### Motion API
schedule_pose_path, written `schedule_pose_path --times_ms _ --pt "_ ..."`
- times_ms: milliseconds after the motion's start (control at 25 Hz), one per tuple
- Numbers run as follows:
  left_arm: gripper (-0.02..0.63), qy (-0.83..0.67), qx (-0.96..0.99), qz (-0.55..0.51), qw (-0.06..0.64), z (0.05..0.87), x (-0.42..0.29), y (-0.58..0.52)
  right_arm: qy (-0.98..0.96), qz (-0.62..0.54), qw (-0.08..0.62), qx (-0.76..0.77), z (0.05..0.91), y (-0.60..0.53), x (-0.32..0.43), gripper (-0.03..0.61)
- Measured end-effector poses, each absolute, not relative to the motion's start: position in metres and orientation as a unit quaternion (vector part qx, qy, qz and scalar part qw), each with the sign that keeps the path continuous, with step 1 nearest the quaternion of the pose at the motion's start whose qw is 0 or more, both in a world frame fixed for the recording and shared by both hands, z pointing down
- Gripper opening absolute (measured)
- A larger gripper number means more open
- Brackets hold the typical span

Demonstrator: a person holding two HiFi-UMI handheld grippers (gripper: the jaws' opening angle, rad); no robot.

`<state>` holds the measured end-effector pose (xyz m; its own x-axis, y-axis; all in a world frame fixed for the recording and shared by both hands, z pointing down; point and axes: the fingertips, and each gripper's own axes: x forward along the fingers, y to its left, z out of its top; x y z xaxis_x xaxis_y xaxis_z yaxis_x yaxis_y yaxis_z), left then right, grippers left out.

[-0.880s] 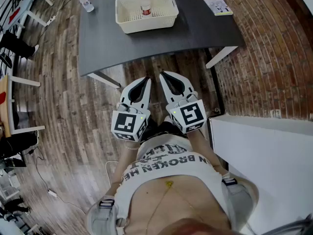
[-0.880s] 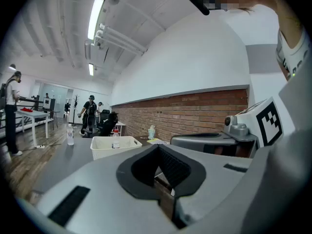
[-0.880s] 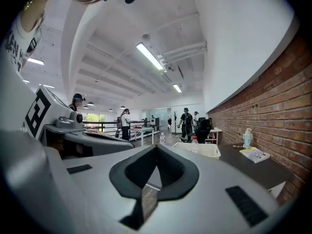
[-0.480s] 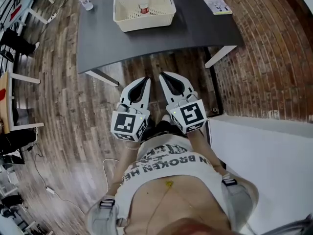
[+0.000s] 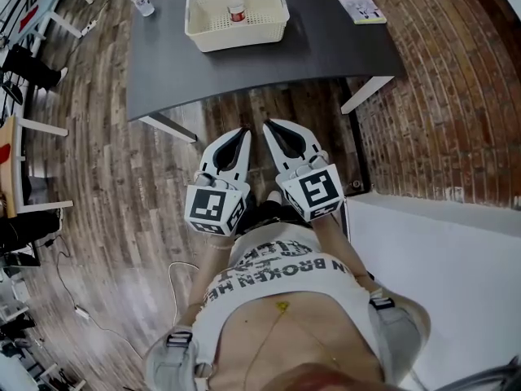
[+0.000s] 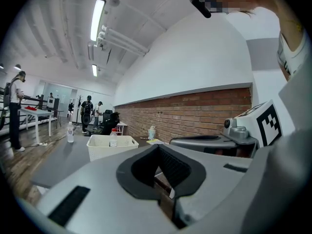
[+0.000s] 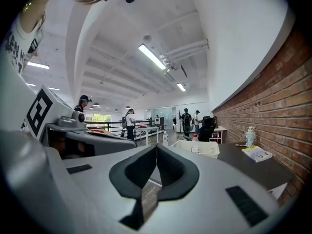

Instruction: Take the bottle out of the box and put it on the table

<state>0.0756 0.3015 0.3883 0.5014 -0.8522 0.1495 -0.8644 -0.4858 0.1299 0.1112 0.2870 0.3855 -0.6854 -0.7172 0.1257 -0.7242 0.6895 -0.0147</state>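
A small clear bottle with a red cap stands upright inside a cream plastic basket on the dark table. Both grippers hang side by side over the wood floor, well short of the table's near edge. My left gripper is shut with nothing in it, and my right gripper is shut and empty too. In the left gripper view the left gripper has its pads together, with the bottle and basket far ahead. The right gripper view shows the right gripper closed, with the bottle and basket in the distance.
A second clear bottle stands at the table's far left corner and a yellow booklet lies at its far right. A white counter sits to my right beside the brick wall. Chairs and desks line the left; people stand far off.
The table and basket have drifted slightly up and left in the head view. Both grippers keep their place and stay shut.
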Motion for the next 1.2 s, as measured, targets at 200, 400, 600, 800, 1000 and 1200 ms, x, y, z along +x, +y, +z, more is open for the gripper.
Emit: schedule_pose_path --times_ms 200,400,600,800,1000,1200 --pt "0.008 -0.495 0.863 0.029 0.097 0.389 0.075 0.291 -0.916 0.034 0.053 0.397 0.387 0.278 0.113 0.009" --pt "0.008 -0.487 0.867 0.027 0.1 0.392 0.065 0.267 -0.91 0.035 0.055 0.408 0.389 0.257 0.105 0.009" --pt "0.008 -0.466 0.879 0.024 0.096 0.393 0.05 0.226 -0.903 0.03 0.056 0.425 0.389 0.219 0.089 0.009" --pt "0.008 -0.439 0.894 0.028 0.087 0.391 0.035 0.184 -0.898 0.027 0.051 0.437 0.385 0.175 0.068 0.009" --pt "0.008 -0.422 0.901 0.032 0.092 0.393 0.016 0.154 -0.893 0.034 0.051 0.446 0.389 0.146 0.046 0.008" --pt "0.008 -0.417 0.904 0.031 0.095 0.394 -0.002 0.135 -0.89 0.037 0.057 0.45 0.392 0.128 0.025 0.009"
